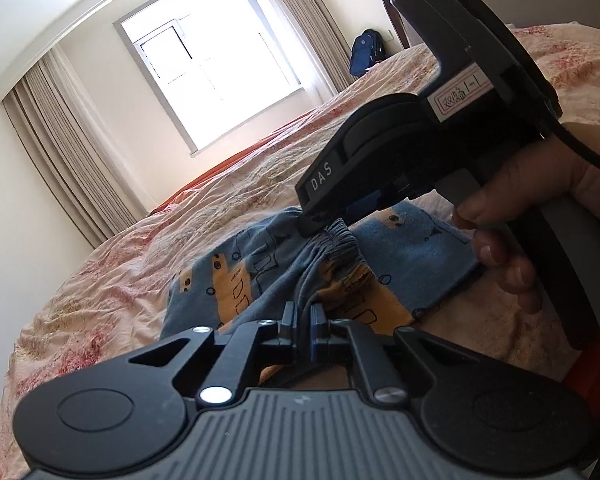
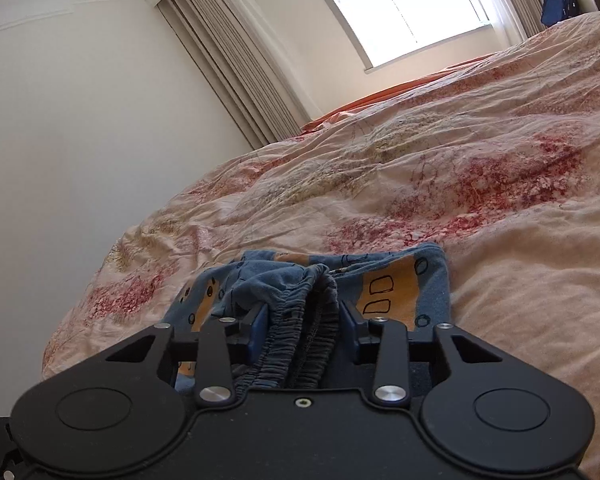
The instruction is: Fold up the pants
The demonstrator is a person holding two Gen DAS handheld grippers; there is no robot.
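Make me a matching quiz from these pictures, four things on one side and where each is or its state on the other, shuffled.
1. pants
2. backpack
3. left gripper
4. right gripper

a. shut on blue fabric
b. against the far wall
c. bunched on the bed
d. clamped on the gathered waistband

Pairs: 1-c, 2-b, 3-a, 4-d

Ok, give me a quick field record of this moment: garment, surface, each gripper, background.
garment: blue pants with orange patches, bunched, not yet folded
surface: floral bedspread
left gripper: jaws nearly together at the near edge of the pants; grip on cloth not clear
right gripper: shut on the gathered elastic waistband
right hand: on the gripper handle
background: window, curtains, blue backpack
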